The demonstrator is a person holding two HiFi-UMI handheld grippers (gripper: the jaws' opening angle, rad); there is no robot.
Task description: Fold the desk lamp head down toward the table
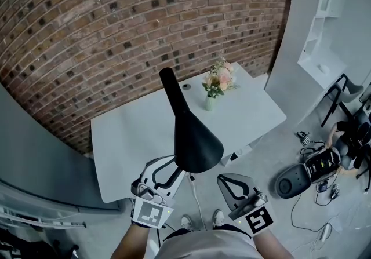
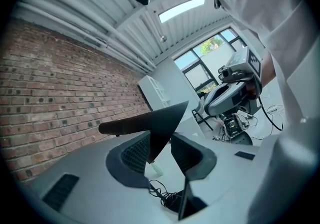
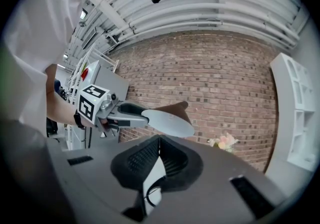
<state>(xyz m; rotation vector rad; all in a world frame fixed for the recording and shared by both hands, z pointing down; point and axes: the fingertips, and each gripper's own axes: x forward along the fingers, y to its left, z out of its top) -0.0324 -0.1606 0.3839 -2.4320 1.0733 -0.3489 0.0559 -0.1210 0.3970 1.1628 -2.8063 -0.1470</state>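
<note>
Head view | lamp head (image 1: 196,145) hangs above the table's (image 1: 133,136) near edge, not yet down | left gripper (image 1: 165,175) has its jaws apart around the head's rim, not pinching it, I judge to guide it | right gripper (image 1: 236,189) clenched on nothing, parked beside as a spare.

Black lamp head (image 1: 195,143); pale grey table (image 1: 133,142); red-brown brick wall (image 1: 104,26) with light mortar grid; pink-and-cream flowers (image 1: 219,78) in a pale green vase (image 1: 210,103); black-and-white square markers on white left gripper (image 1: 172,171) and dark grey right gripper (image 1: 235,181).
</note>
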